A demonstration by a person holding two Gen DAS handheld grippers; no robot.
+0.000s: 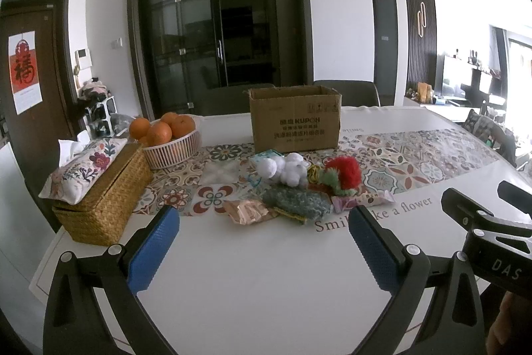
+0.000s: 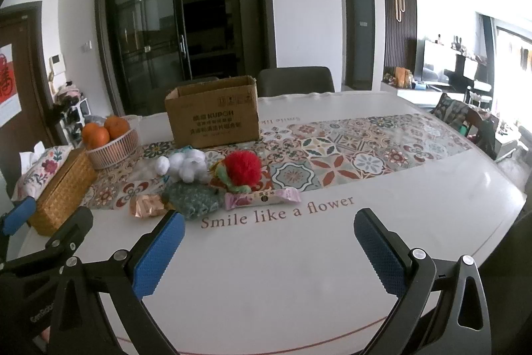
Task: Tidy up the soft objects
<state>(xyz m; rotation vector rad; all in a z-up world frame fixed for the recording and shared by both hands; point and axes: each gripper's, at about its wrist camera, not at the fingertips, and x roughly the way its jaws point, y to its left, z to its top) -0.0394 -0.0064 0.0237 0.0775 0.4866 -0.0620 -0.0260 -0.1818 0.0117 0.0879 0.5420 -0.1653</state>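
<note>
On the white table, the left gripper and right gripper hovered wide open and empty, short of the soft pile. The fluffy white plush toy and red pompom lay touching before the brown cardboard box; a grab might have dragged the pink snack wrapper along.

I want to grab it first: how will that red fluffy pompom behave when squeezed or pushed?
The red pompom looks fluffy, so it will probably compress and feel light. Its round shape suggests it may roll if nudged, though the green plush piece against it might check that.
</note>
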